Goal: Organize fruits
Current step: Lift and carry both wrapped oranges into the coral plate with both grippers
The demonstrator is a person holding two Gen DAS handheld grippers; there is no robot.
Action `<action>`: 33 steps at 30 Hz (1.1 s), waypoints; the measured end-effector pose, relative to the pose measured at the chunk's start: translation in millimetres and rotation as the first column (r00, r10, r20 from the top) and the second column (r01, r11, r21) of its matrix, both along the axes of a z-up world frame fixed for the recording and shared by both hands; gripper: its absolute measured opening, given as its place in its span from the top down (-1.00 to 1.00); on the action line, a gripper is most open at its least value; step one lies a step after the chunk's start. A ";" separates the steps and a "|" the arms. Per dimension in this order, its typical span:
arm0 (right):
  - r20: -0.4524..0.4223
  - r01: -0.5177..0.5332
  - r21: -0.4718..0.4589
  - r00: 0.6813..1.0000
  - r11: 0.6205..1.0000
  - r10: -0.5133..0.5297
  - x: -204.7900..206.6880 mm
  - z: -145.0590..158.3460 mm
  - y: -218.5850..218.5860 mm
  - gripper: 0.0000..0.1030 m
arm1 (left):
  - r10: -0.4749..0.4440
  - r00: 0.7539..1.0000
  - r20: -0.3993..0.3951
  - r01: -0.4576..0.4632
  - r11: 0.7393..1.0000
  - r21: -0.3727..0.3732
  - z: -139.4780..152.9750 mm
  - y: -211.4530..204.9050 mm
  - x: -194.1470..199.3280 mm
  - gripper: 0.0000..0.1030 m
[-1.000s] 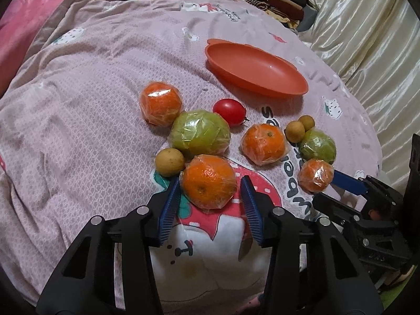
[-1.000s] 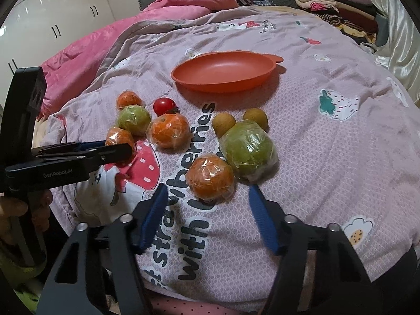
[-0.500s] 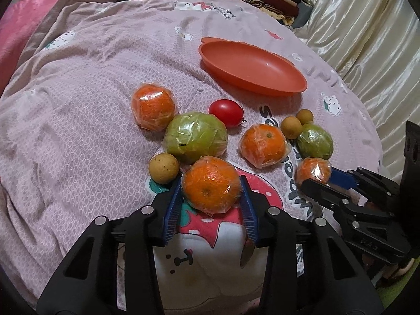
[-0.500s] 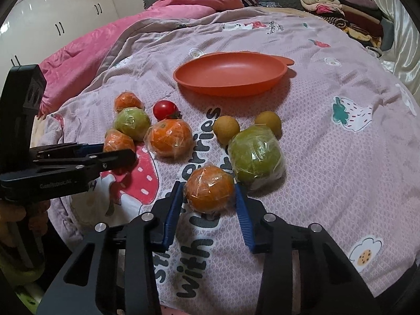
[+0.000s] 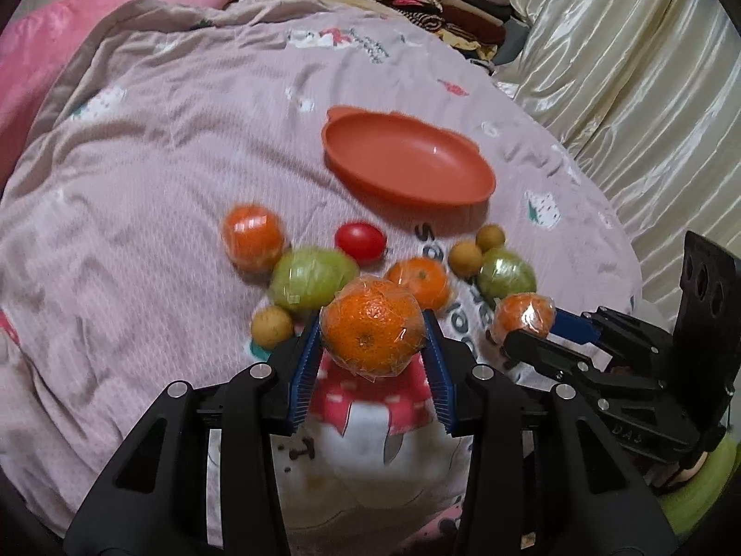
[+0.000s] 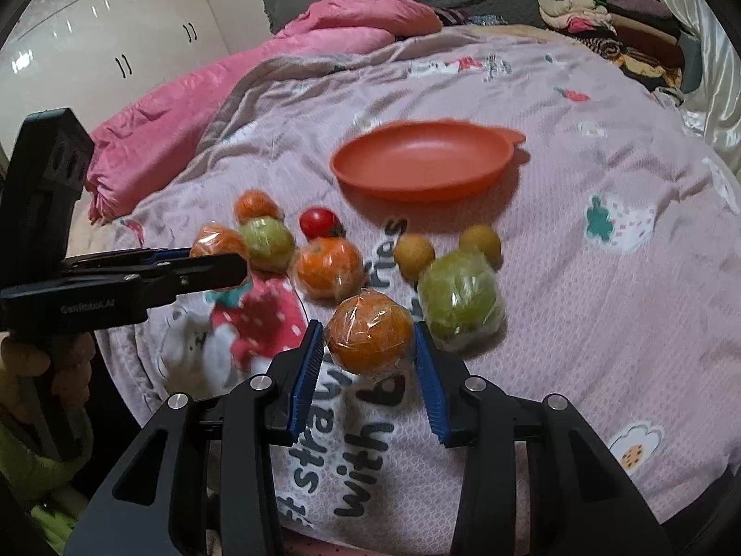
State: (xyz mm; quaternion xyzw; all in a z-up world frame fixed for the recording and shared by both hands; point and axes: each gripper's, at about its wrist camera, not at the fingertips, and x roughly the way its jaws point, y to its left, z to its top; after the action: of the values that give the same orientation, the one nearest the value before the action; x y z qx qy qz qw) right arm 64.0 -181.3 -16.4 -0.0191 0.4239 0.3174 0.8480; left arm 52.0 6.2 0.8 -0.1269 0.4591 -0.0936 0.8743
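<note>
My left gripper is shut on a plastic-wrapped orange and holds it a little above the pink bedspread. My right gripper is shut on a second wrapped orange, low over the printed lettering. In the left wrist view the right gripper comes in from the right with its orange. An orange oval plate lies bare further back on the bed. Loose between the grippers and the plate lie two wrapped oranges, two wrapped green fruits, a tomato and three small brown fruits.
A pink duvet is bunched at the far left of the bed. Folded clothes are stacked at the far right corner. A cream satin curtain runs along the right side. White cupboards stand behind the bed.
Both grippers closed on the oranges that lay between their open jaws. The left one has since lifted its orange off the bedspread. The right one has hardly moved.
</note>
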 end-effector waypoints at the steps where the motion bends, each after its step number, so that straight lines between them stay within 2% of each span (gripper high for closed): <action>1: 0.011 0.001 0.002 1.000 1.000 -0.001 1.3 3.8 -0.6 0.26 | 0.000 1.000 0.011 0.000 1.000 0.005 4.3 -0.1 3.8 0.35; 8: 0.056 0.021 0.007 0.998 1.000 -0.021 19.4 19.9 -5.9 0.26 | -0.015 0.999 0.033 0.015 1.000 0.010 20.2 1.1 35.1 0.35; 14: 0.082 0.028 -0.008 0.996 1.000 -0.028 36.3 25.3 -5.9 0.26 | -0.028 0.999 0.021 0.028 1.000 -0.007 24.9 6.0 69.6 0.35; 22: 0.104 0.027 -0.021 0.994 0.999 -0.025 61.4 29.6 1.7 0.26 | -0.038 0.999 -0.011 0.038 0.999 0.017 24.7 7.2 112.6 0.35; 25: 0.113 0.026 -0.023 0.993 0.999 -0.023 71.6 31.2 6.2 0.26 | -0.059 0.998 -0.015 0.060 0.997 0.040 25.5 2.2 129.7 0.35; 33: 0.108 0.017 -0.056 0.994 0.998 -0.011 95.1 28.3 17.3 0.26 | -0.105 0.993 -0.061 0.108 0.993 0.044 14.7 -5.8 166.3 0.35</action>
State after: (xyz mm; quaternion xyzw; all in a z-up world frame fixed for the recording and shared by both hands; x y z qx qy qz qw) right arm 159.1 -164.0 11.9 -0.0571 0.3866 0.2978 0.8710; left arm 218.3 0.4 15.4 -0.0841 0.4927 -0.1255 0.8570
